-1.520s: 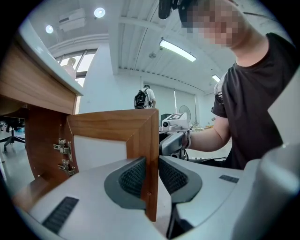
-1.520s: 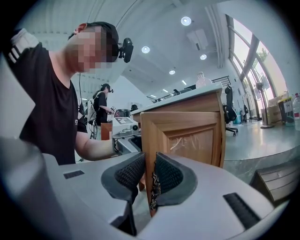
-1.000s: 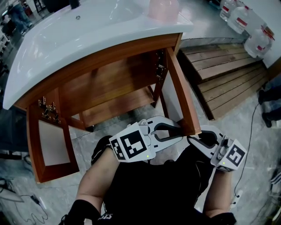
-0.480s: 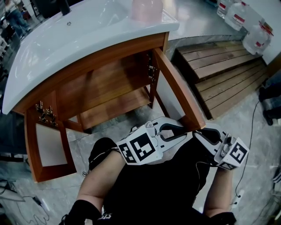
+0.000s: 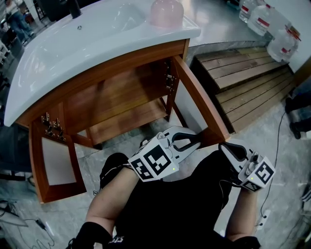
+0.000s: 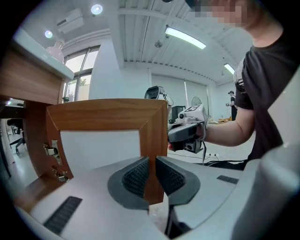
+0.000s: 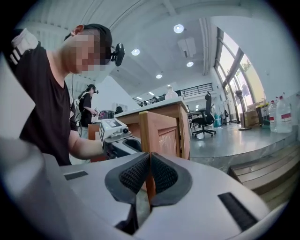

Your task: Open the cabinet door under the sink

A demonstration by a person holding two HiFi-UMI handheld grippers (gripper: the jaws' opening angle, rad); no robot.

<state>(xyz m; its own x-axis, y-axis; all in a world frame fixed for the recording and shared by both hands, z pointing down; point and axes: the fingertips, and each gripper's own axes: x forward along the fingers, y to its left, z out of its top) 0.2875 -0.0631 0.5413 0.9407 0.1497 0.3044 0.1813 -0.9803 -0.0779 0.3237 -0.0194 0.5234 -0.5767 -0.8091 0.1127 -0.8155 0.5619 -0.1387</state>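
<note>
Scene: white ceramic sink top [image 5: 73, 44] on a brown wooden cabinet [image 5: 107, 65], seen steeply from above, with a person in black clothing in front of it.
Cabinet door: right-hand brown wooden door with a white centre panel [image 5: 199, 102], hinged at the cabinet's right side. It stands wide open, and its free edge points toward the person.
Left tongs: white left tongs with a square-marker cube [image 5: 194, 141] are at the door's free edge. The jaws are closing, and the dark ribbed pads [image 6: 136, 176] press the wooden frame from both sides.
Right tongs: white right tongs [image 5: 226, 148] sit just beside the door's free end, apart from it. The jaws are closing and almost together, with nothing between them.
Other door: matching left-hand wooden door [image 5: 53, 160], also wide open.
Inside: bare wooden shelf [image 5: 126, 119] low in the cabinet.
On the sink top: pink translucent bowl-shaped object [image 5: 166, 12] near the right rear corner.
Floor: slatted wooden platform [image 5: 243, 73] to the cabinet's right, with clear plastic water jugs [image 5: 272, 29] beyond it.
</note>
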